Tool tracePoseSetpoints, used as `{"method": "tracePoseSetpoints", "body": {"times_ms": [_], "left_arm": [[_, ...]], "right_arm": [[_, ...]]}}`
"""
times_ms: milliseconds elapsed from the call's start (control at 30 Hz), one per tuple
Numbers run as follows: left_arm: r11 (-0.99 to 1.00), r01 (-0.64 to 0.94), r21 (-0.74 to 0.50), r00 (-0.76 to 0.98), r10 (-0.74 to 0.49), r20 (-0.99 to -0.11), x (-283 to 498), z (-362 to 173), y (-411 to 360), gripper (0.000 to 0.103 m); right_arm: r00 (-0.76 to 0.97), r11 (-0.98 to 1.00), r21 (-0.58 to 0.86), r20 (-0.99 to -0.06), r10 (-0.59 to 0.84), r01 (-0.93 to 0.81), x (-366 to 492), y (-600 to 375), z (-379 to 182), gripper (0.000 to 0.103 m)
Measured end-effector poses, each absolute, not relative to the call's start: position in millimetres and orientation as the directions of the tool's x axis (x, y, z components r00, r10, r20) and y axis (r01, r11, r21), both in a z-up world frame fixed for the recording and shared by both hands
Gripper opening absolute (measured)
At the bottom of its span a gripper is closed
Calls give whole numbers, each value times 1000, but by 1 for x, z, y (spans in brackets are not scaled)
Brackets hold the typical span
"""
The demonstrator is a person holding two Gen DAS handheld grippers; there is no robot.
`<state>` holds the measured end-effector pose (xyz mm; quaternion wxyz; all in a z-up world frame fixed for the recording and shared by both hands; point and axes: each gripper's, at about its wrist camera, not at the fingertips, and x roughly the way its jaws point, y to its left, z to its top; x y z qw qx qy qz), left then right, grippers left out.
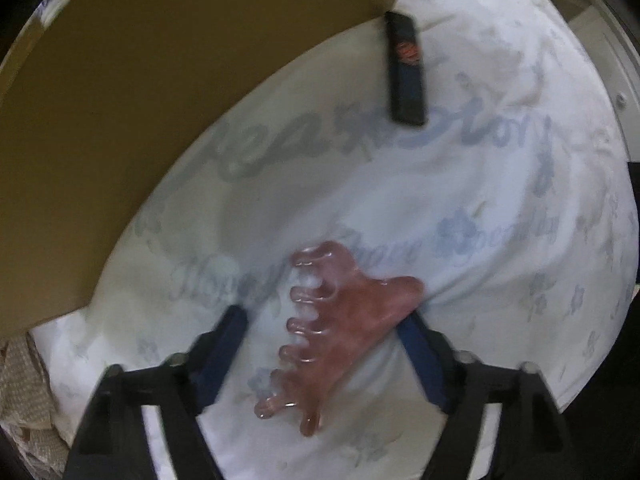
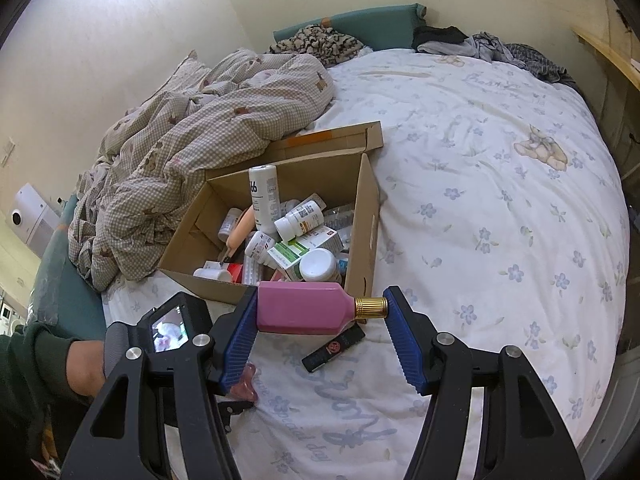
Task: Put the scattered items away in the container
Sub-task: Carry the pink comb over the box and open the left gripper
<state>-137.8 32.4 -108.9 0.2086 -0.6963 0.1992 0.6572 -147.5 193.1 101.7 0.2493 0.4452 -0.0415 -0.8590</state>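
A translucent pink comb (image 1: 336, 320) lies on the white flowered sheet between the fingers of my left gripper (image 1: 324, 332), which is open; the comb's handle tip touches the right finger. A slim black box (image 1: 406, 68) lies farther off by the wall of the cardboard box (image 1: 120, 100). My right gripper (image 2: 322, 312) is shut on a pink bottle (image 2: 300, 308) with a gold cap, held lengthwise above the sheet at the near corner of the cardboard box (image 2: 364, 216). The black box (image 2: 334, 348) lies just under the bottle. Part of the comb (image 2: 246, 384) shows behind my left finger.
The cardboard box holds several pill bottles and packets. A crumpled checked duvet (image 2: 192, 128) lies left of and behind it. Clothes (image 2: 492, 48) are piled at the far end of the bed. A hand in a green sleeve (image 2: 80, 368) holds the left gripper. A wooden edge (image 2: 608, 56) runs along the right.
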Motion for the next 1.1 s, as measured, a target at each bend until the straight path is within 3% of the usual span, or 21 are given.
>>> {"method": "tracePoseSetpoints", "body": {"times_ms": [33,67,233,600,800,1100], "left_arm": [[-833,-553,-27,45,3,-999,-137,-105,33,39],[-832,-554,-26,33,9,-999,-136,-100,33,35],[-828,-561,-24,-28,48,-998,-126,-70,35,35],[-905,-425,3,-395,182,-901,-153,80,9,35],[-969,-245,18,-456,99,-885,-228,65,-16,35],[-984,-143,107,-358,-50,-932,-280,-9,-26,36]], "right_arm": [[-480,-873,293,-744,-465,391,-147,194,102,66],[-482,-873,292,-743,-464,390,-147,194,102,66],[-488,-873,300,-737,-468,384,-145,199,105,66],[-497,-870,309,-726,-476,383,-145,198,109,66],[-491,-877,295,-739,-461,379,-146,196,104,66],[-487,-879,290,-745,-456,379,-152,196,101,66]]}}
